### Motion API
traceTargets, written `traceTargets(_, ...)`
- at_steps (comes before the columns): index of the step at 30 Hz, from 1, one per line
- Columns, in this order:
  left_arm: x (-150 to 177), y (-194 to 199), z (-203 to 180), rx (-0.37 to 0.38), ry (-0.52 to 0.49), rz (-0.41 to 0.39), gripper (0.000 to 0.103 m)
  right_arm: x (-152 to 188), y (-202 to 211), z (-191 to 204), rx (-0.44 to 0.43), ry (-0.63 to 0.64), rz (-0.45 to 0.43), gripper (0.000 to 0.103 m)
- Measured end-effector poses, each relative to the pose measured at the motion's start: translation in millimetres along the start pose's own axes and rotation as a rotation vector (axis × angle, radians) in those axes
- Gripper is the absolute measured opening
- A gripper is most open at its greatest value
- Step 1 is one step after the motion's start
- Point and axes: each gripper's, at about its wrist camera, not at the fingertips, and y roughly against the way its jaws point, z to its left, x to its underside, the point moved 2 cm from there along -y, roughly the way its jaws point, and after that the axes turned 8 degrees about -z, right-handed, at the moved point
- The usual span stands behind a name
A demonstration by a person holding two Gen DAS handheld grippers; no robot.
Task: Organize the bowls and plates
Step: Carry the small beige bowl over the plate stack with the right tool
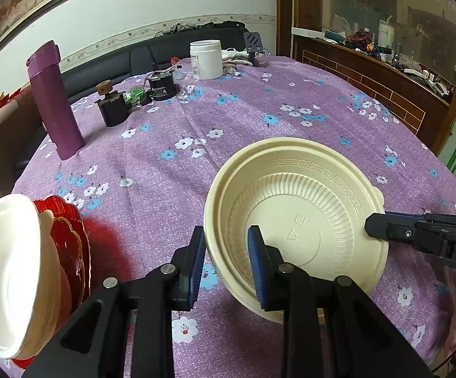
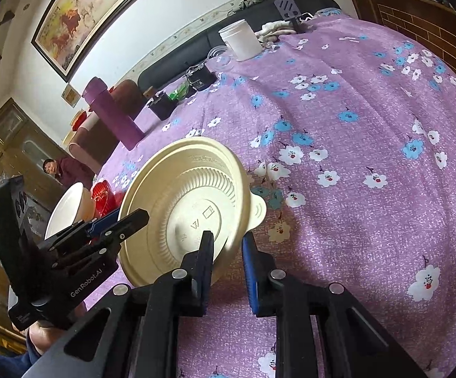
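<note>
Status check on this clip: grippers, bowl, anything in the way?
Left gripper and right gripper each clamped on the cream bowl rim, opposite sides. Bowl tilted. White bowl on red plates at left, apart.

Both views are bright and evenly lit, bent hard by fisheye curvature, with black vignette at the corners. Glare bleaches the white round bowl (image 1: pixel 4 271) at the left edge. Soft shadows fall on the purple flowered tablecloth (image 1: pixel 234 116). Edge detail smears slightly.

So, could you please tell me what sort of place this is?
Probably a home dining or living room: a table under a floral purple tablecloth, a dark sofa behind it, and a framed painting on the wall.
</note>
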Motion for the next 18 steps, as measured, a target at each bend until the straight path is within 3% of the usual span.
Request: traceTargets(18, -1, 15, 13, -0.024, 0.023, -0.040, 0.026, 0, -3, 17, -0.007, 0.031, 0.001, 0.020)
